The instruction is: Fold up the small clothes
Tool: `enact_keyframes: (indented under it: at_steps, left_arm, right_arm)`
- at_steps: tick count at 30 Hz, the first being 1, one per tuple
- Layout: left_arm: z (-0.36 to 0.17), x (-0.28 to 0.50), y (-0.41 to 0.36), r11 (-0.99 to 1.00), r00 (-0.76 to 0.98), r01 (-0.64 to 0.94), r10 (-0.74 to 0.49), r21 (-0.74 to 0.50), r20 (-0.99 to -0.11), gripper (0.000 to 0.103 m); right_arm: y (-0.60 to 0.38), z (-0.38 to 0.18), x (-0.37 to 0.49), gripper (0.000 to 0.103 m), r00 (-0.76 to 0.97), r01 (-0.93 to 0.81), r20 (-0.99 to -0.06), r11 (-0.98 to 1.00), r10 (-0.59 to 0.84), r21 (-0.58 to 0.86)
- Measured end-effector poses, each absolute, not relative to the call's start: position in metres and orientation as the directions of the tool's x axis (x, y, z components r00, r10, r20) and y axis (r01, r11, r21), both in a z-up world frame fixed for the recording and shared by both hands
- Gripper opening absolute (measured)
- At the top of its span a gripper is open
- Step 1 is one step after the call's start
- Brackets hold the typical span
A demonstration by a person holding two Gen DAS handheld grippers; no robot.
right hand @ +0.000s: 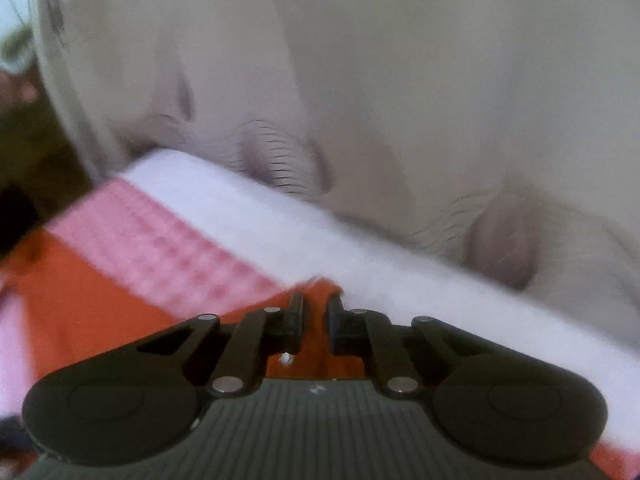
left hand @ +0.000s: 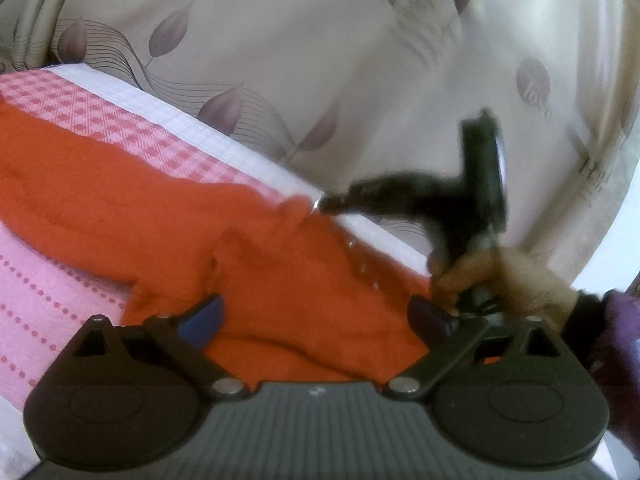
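Two black two-finger grippers are seen over a crumpled orange knitted garment (left hand: pixel 168 220), which is spread across a pink patterned bed cover with a white quilted border (left hand: pixel 44 280). In the left wrist view, the left gripper (left hand: pixel 318 318) is held with its blue-padded fingers spread wide apart, nothing being caught between them; the orange knit lies just beyond and beneath them. Farther off and to the right in that view, the right gripper (left hand: pixel 320 205) is blurred, its tip placed at the far edge of the garment where a small bunch of knit is raised, and the person's right hand (left hand: pixel 504 280) is wrapped around its handle, a dark purple sleeve (left hand: pixel 616 344) being visible at the wrist. In the right wrist view, the right gripper (right hand: pixel 316 312) is shown with its fingers drawn nearly together, orange fabric being seen in the narrow gap; a firm pinch seems likely but cannot be fully confirmed through the blur. Behind the bed, a beige curtain printed with mauve leaves (left hand: pixel 320 60) is hung across the far side.
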State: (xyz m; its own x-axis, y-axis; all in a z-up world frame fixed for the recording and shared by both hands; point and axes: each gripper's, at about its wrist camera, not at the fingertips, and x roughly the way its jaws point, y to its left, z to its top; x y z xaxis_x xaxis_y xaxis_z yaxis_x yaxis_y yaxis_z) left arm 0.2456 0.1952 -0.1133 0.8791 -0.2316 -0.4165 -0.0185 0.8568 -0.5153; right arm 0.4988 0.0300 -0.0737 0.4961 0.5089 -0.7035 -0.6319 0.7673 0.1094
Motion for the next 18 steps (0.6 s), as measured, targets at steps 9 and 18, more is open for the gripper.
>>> enact_keyframes:
  at_steps: [9, 18]
  left_arm:
    - [-0.112, 0.244, 0.201, 0.848, 0.884, -0.003, -0.246, -0.530, -0.399, 0.099]
    - [-0.062, 0.159, 0.224, 0.970, 0.938, -0.176, 0.113, -0.170, -0.326, 0.099]
  right_arm:
    - [-0.059, -0.007, 0.446, 0.058, 0.607, -0.571, -0.358, 0.703, 0.709, 0.423]
    - [-0.125, -0.019, 0.252, 0.100, 0.603, -0.672, -0.348, 0.692, 0.718, 0.263]
